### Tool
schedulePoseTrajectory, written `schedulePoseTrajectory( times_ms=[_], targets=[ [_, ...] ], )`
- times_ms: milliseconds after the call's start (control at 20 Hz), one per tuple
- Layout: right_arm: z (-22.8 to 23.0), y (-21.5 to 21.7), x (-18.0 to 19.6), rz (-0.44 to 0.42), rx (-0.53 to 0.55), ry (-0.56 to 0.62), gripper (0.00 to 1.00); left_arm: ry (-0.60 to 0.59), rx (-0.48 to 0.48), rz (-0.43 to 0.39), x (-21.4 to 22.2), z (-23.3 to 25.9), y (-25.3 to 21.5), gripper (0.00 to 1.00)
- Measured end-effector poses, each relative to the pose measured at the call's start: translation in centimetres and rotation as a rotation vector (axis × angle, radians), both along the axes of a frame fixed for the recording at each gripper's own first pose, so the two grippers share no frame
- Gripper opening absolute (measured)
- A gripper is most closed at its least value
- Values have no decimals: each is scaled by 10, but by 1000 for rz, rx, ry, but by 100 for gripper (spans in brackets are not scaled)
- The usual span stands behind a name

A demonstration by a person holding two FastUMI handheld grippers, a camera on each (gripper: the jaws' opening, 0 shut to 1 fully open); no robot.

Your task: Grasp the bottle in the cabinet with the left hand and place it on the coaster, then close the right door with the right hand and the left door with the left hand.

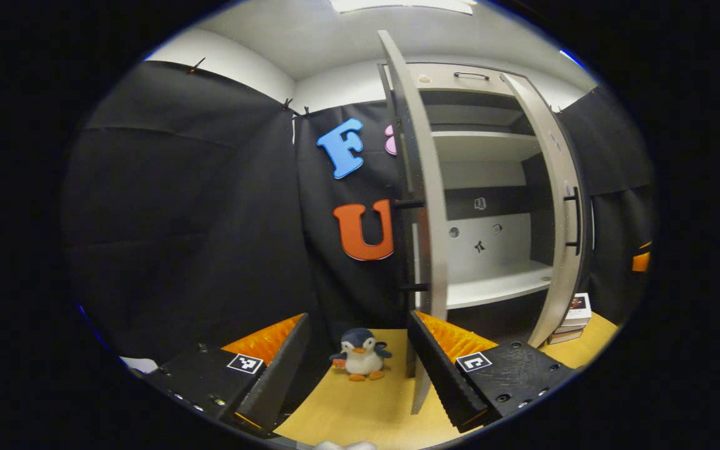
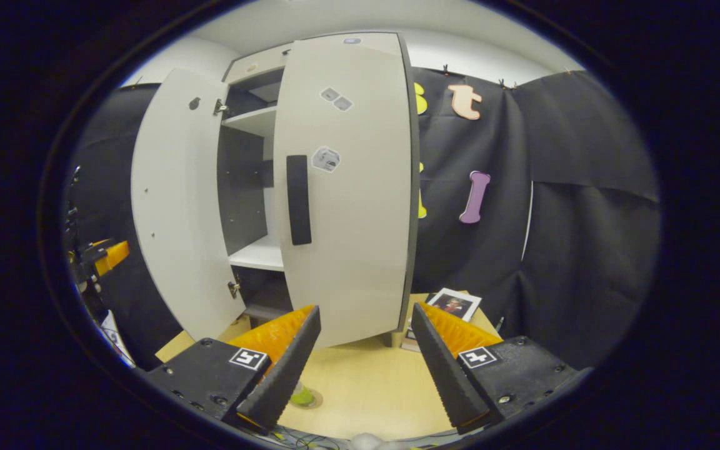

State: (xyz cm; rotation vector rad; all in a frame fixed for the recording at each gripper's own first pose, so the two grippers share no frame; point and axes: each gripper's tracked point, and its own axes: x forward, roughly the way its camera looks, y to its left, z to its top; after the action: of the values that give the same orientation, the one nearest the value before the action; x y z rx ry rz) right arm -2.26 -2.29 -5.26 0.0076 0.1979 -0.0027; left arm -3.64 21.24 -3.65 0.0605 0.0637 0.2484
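The cabinet (image 1: 491, 287) stands on the table with both doors open and bare shelves. In the left gripper view its left door (image 1: 425, 206) shows edge-on just above my right finger, and the right door (image 1: 563, 212) with its handle swings out further right. My left gripper (image 1: 360, 390) is open, holding nothing. In the right gripper view the right door (image 2: 347, 187) faces me, its dark handle (image 2: 299, 200) at mid height. My right gripper (image 2: 363, 369) is open just before that door's lower edge. A small green object (image 2: 302, 395) on a round coaster peeks out beside my finger.
A penguin plush (image 1: 360, 361) sits on the wooden table (image 1: 360, 412) left of the cabinet. Stacked books (image 1: 575, 315) lie at the cabinet's right side, also seen as books (image 2: 450, 305) behind the right door. An orange gripper part (image 2: 107, 255) shows far left.
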Motion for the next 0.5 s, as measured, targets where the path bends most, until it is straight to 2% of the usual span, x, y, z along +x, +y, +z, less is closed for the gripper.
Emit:
schedulePoseTrajectory(
  times_ms=[200, 500],
  targets=[
    [0, -2, -12, -23, 13, 17, 96, -3, -22, 42, 26, 2, 33, 96],
    [-1, -3, -21, -41, -17, 34, 96, -82, -28, 12, 58, 29, 29, 96]
  ],
)
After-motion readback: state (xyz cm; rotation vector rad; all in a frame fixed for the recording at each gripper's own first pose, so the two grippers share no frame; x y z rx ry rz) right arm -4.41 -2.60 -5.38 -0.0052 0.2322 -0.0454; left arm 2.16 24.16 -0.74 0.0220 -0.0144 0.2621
